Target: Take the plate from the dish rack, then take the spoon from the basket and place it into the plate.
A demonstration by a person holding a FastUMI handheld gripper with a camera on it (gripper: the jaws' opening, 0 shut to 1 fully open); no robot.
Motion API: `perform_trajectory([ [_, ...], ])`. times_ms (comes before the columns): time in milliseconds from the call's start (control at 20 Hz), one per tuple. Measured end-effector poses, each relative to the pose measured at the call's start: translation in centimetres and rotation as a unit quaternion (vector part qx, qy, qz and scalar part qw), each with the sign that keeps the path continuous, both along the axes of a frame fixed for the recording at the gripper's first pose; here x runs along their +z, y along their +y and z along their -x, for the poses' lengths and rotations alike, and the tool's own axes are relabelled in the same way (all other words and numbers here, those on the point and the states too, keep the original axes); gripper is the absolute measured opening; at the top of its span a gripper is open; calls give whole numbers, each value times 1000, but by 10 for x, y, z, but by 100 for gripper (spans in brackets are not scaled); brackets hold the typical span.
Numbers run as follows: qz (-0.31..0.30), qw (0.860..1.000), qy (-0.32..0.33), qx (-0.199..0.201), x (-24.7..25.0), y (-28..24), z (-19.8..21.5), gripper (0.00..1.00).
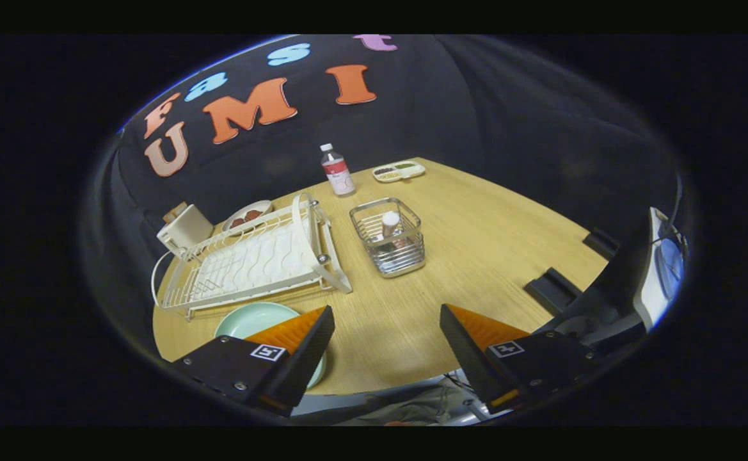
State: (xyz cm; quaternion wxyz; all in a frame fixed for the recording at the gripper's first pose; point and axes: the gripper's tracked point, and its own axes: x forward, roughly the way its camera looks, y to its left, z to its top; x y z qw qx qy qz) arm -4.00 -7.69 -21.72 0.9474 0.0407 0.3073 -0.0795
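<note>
- Spoon [389, 225] is seen upright in the wire basket [389, 246], beside the dish rack [252, 259]; judged light, stiff, slippery, best pinched at the handle.
- Gripper [386, 333] is held wide, empty.
- Plate [252, 318] lies near the dish rack.

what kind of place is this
Likely a staged recording booth: a wooden table with a dish rack, wire basket and plate, black cloth behind. The gripper hangs open.

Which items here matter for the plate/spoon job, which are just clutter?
Job: plate on the table by the left finger; empty dish rack; basket; gripper, open.

Clutter: bottle, snack tray, white box, dish of red food.
</note>
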Motion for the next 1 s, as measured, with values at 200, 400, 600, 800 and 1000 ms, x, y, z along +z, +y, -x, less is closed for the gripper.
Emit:
perform_trajectory([
  [200, 32, 999, -31, 10, 22, -7, -20, 99],
  [400, 44, 997, -58, 18, 39, -11, -39, 99],
  [600, 53, 994, -95, 31, 54, -16, -63, 98],
  [800, 63, 993, -90, 49, 53, -17, -79, 88],
  [1000, 58, 993, -81, 69, 44, -12, -87, 63],
])
